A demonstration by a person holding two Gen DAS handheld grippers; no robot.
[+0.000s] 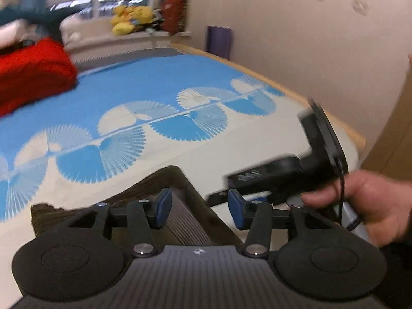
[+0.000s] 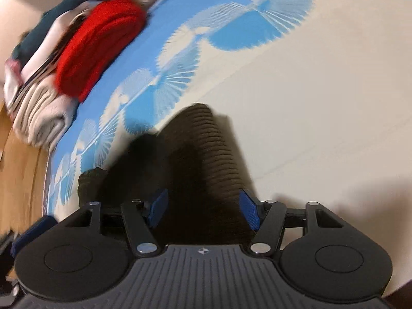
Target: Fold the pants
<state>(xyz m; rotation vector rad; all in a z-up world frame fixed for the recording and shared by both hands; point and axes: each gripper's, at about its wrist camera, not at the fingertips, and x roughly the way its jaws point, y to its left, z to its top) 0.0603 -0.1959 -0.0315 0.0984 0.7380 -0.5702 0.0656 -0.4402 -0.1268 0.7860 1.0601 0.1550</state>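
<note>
The near part of the brown corduroy pants (image 1: pixel 180 213) is hidden under the left gripper (image 1: pixel 199 206) at the lower centre of the left view. In the right view their left portion (image 2: pixel 144 159) smears into a dark blur. The red folded garment (image 1: pixel 31 74) runs off the left edge, blurred. The right hand (image 1: pixel 370 206) is cut at the right edge. Yellow plush toys (image 1: pixel 131 18) at upper centre are too blurred to identify.

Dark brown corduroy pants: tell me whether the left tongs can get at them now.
Probably yes: the dark brown corduroy pants lie just ahead of the open left tongs, with nothing between.
</note>
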